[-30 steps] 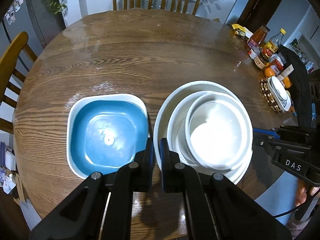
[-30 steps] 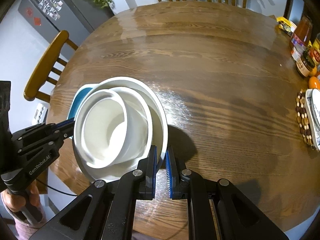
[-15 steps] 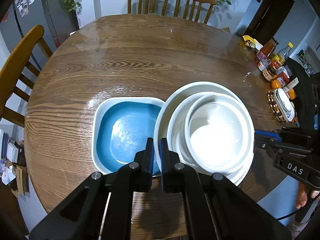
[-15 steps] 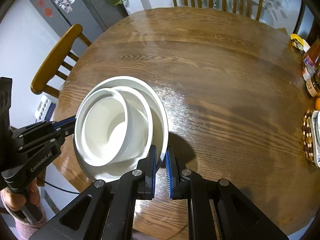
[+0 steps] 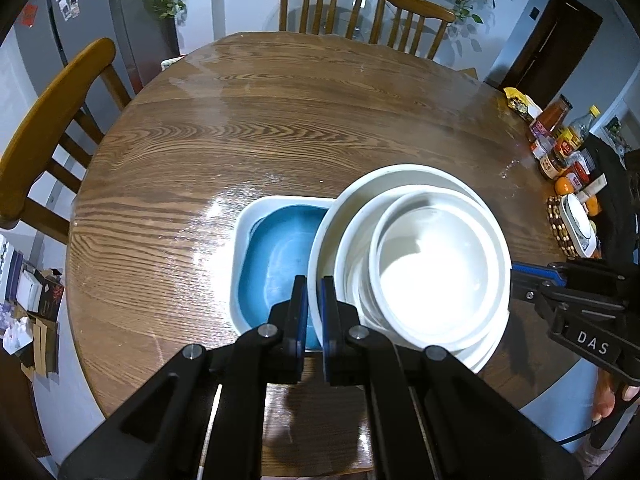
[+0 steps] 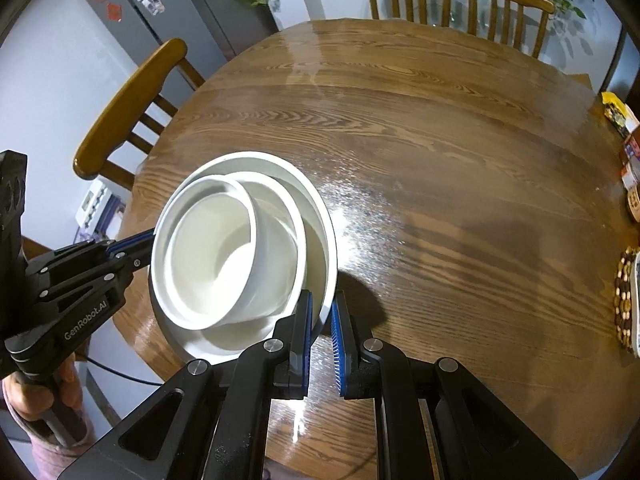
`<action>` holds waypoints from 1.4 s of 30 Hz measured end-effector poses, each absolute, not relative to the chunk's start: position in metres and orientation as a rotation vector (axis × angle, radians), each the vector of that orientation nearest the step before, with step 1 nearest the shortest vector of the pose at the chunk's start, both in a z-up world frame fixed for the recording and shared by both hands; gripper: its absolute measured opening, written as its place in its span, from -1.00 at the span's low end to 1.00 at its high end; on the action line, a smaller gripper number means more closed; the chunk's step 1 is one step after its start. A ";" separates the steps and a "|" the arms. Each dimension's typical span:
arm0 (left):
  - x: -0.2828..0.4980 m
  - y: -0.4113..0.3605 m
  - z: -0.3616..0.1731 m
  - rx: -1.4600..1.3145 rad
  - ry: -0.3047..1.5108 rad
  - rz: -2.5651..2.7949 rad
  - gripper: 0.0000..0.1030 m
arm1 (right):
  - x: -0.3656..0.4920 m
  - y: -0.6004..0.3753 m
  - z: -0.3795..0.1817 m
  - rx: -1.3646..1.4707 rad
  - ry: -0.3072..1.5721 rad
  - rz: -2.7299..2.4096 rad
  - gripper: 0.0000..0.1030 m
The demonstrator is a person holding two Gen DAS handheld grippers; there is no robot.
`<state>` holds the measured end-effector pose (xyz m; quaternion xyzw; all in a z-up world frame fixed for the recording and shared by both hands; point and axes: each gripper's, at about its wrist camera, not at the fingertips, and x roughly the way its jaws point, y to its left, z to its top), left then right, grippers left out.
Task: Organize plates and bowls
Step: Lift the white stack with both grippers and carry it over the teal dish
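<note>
Pinching the white stack's (image 5: 404,256) rim, both hand-held grippers; only left view shows blue dish (image 5: 276,256).

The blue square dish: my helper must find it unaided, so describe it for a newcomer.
On the round wooden table, look beside the stack of white round bowls held by both grippers. The square dish lies partly under that stack, the only blue-centred, white-rimmed, square-cornered piece.

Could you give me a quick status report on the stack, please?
Left gripper and right gripper clamp the white stack's rim. Stack overlaps blue dish. Nothing blocking.
</note>
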<state>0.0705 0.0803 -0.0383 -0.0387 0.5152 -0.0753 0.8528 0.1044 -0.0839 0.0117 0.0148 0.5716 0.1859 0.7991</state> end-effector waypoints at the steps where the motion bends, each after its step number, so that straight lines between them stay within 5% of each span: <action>1: 0.070 0.083 -0.038 -0.083 1.084 -0.155 -0.99 | 0.105 -0.081 0.012 0.029 1.227 0.402 -0.76; 42: 0.091 0.117 -0.069 -0.099 1.173 -0.074 -0.97 | 0.129 -0.041 -0.019 0.011 1.304 0.451 -0.76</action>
